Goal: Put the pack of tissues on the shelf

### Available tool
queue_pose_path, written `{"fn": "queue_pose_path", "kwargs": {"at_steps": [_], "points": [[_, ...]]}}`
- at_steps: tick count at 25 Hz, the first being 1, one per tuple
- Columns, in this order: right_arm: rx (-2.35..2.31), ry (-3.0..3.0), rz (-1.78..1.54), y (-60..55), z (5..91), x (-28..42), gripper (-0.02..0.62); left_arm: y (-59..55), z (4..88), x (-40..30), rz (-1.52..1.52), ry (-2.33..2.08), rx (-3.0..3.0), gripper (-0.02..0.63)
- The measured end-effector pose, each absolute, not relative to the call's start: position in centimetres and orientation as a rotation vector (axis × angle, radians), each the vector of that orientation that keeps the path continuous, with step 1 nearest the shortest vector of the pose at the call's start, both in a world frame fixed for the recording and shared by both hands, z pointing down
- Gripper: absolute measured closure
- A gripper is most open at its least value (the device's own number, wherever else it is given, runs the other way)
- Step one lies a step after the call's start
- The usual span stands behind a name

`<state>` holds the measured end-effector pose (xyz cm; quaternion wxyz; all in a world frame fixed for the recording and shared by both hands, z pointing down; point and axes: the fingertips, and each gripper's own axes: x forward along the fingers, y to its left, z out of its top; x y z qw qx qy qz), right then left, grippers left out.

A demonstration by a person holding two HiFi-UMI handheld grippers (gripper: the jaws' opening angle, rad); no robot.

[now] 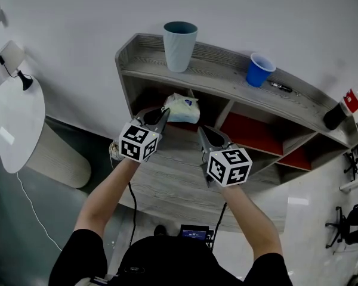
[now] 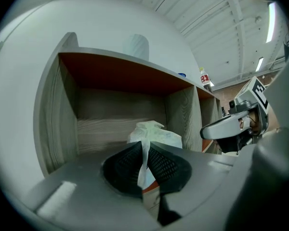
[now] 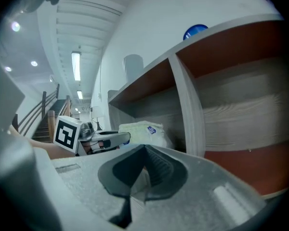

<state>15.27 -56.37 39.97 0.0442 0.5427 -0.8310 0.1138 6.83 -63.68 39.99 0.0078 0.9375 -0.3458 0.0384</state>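
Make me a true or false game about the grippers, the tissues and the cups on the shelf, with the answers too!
1. The left gripper is pinching the pack of tissues. True.
2. The right gripper is holding the blue cup. False: the right gripper is shut on nothing, and the blue cup stands on top of the shelf.
3. A pale teal cup stands on top of the shelf. True.
4. The pack of tissues lies on top of the shelf between the cups. False: it is lower down, at the opening of the left compartment, in the left gripper.
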Motion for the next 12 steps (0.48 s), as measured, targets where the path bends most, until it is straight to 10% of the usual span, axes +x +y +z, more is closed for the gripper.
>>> {"fn": "queue_pose_path", "kwargs": {"at_steps": [12], "points": [[1.65, -2.538, 0.391, -56.2, 41.0, 15.2, 0.597, -65.2, 41.7, 8.3, 0.187, -0.97, 2.986, 0.574]]}}
